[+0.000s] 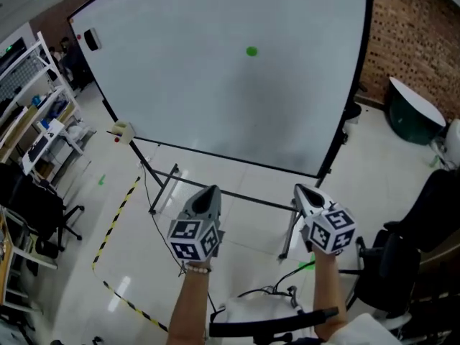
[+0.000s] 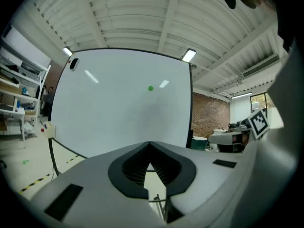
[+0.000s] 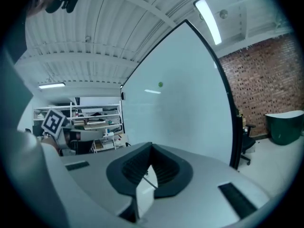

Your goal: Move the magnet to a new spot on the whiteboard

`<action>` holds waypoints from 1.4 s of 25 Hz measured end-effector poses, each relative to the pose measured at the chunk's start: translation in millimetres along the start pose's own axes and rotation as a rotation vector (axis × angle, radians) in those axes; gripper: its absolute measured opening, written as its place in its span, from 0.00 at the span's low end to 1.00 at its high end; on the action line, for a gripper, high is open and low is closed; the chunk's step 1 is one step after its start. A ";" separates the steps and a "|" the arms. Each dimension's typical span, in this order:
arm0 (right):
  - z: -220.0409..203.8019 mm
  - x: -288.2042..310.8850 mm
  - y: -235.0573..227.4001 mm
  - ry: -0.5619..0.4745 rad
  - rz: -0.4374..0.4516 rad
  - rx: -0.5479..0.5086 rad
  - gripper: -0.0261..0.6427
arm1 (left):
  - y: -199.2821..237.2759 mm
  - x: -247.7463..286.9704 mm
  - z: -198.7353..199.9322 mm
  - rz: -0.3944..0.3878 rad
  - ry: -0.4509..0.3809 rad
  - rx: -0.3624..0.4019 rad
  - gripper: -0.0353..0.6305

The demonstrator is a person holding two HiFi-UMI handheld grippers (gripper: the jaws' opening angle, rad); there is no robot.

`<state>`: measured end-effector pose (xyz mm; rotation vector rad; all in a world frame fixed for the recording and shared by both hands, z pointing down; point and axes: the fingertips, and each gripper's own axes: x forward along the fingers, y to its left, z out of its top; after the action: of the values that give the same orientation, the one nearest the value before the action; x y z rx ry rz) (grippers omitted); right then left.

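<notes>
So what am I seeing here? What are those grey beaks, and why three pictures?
No robot here: a person holds two grippers, two-jawed tools. The head view, from a camera on the person's head, shows the left gripper and right gripper from above. The other two views come from cameras riding on each gripper, looking along its jaws. Both are shut and hold nothing. Ahead stands a whiteboard with a green magnet on it, untouched.

I see a brick wall [image 1: 413, 34] at right, white shelving [image 1: 32, 85] at left, a black office chair [image 1: 32, 200] below it, and striped tape [image 1: 118, 210] on the floor [image 1: 133, 264].
</notes>
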<state>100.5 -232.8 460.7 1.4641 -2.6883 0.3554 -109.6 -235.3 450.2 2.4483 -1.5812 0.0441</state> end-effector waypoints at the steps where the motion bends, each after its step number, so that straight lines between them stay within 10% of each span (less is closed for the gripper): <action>1: -1.7 2.5 11.4 0.008 0.015 -0.002 0.05 | -2.9 -12.8 -14.8 -0.004 0.025 -0.022 0.06; 15: -68.9 15.5 177.2 0.080 0.120 0.080 0.05 | 46.4 -130.4 -102.0 0.006 0.177 -0.140 0.06; 35: -54.3 -8.3 176.4 0.079 0.062 0.016 0.05 | 20.5 -119.7 -64.2 -0.078 0.095 -0.131 0.06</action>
<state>-45.4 -121.4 481.6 1.3439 -2.6787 0.4301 -172.0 -122.9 498.7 2.3682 -1.4027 0.0415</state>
